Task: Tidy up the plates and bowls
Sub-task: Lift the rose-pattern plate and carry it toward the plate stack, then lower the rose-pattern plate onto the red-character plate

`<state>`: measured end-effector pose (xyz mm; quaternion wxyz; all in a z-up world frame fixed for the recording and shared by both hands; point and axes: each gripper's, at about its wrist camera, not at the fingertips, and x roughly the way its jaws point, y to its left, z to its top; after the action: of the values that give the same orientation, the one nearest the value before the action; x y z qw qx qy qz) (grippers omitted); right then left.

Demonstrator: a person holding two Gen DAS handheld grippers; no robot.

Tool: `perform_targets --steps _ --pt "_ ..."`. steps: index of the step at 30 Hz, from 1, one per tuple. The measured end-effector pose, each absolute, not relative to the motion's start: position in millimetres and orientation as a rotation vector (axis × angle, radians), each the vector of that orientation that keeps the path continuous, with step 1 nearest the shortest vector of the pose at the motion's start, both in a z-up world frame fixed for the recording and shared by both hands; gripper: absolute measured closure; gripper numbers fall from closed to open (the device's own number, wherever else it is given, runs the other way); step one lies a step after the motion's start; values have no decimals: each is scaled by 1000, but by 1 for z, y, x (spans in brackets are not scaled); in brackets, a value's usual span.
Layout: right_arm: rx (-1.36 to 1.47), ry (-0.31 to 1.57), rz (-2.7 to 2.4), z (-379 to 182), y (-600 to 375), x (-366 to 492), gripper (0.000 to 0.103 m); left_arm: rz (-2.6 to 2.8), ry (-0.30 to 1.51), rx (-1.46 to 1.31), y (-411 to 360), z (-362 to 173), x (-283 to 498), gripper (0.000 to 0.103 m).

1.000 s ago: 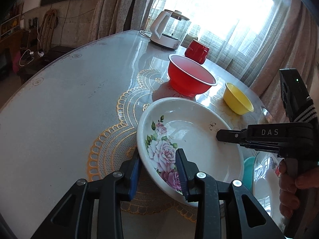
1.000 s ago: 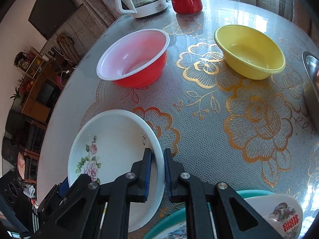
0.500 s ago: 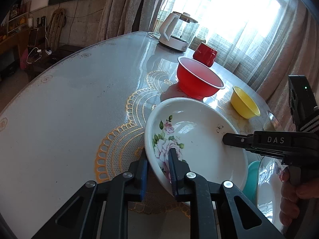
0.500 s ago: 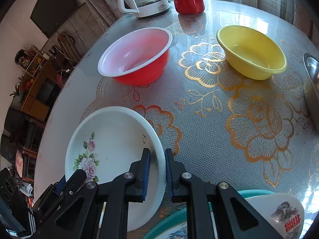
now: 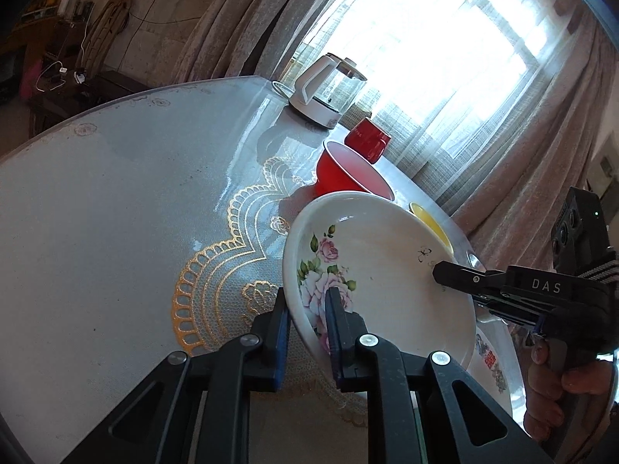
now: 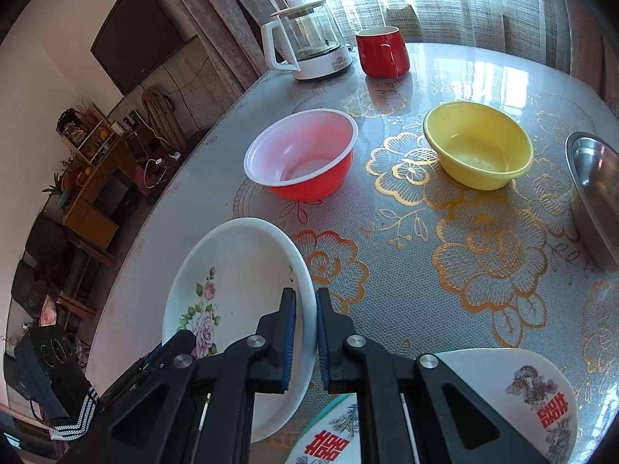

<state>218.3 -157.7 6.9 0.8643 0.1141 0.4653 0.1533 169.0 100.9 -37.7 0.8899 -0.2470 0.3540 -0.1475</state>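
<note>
A white plate with pink roses is held above the table, tilted. My left gripper is shut on its near rim. My right gripper is shut on the opposite rim of the same plate; it shows in the left wrist view at the plate's right edge. A red bowl and a yellow bowl stand further back on the table. Two printed plates lie under my right gripper, one teal-rimmed.
A glass kettle and a red mug stand at the table's far edge by the curtains. A steel bowl sits at the right edge. The round table has a gold-patterned cover.
Both grippers have lifted the rose plate off the table and tilted it. The left gripper closed onto its rim, after being wider a second ago.
</note>
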Motion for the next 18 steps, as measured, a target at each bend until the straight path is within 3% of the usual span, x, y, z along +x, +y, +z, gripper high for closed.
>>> perform_targets --steps 18 --pt "368 883 236 20 -242 136 93 -457 692 -419 28 -14 136 86"
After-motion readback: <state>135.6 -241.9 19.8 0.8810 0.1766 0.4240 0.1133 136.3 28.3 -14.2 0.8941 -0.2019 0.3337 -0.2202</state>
